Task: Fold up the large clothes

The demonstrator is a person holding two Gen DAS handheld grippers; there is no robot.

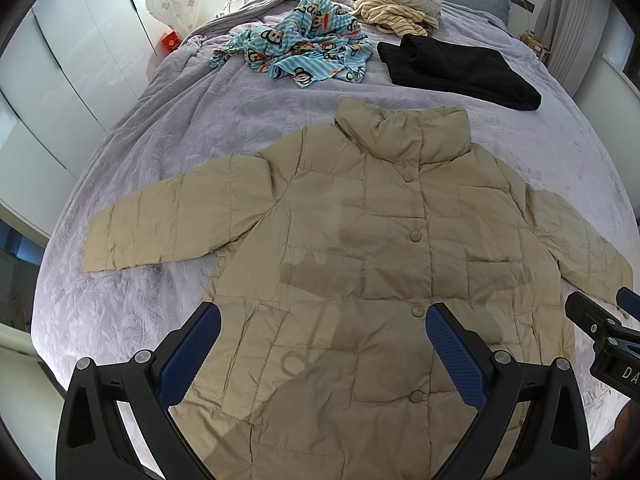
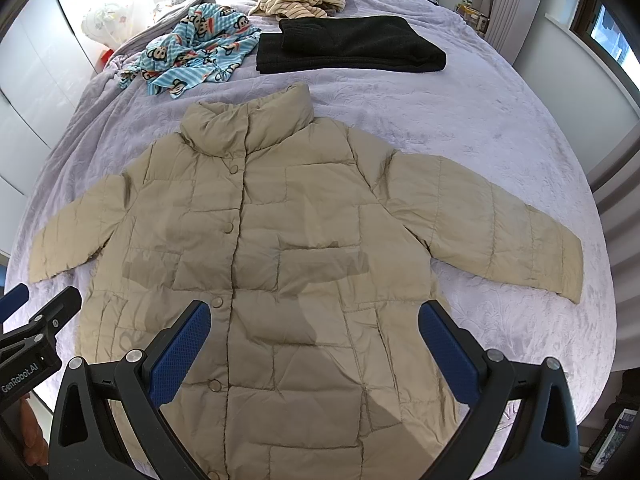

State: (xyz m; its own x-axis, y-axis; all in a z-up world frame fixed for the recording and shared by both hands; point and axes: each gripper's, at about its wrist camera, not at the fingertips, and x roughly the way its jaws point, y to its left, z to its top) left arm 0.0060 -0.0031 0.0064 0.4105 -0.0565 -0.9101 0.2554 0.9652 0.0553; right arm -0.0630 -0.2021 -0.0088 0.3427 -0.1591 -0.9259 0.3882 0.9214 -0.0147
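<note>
Beige quilted puffer jacket (image 1: pixel 380 248) lies flat, front up, snaps closed, on the lavender embossed bedspread (image 1: pixel 168 128); both sleeves spread outward, collar toward the headboard. Left gripper (image 1: pixel 322 354) hovers above the jacket's lower front, jaws wide, holding nothing. Right gripper (image 2: pixel 314 350) hovers likewise over the hem area, jaws wide and empty. Beyond the collar: a folded black knit garment (image 2: pixel 348 44), a crumpled blue monkey-print cloth (image 2: pixel 192 52), a cream striped heap (image 2: pixel 296 2) by the pillows.
</note>
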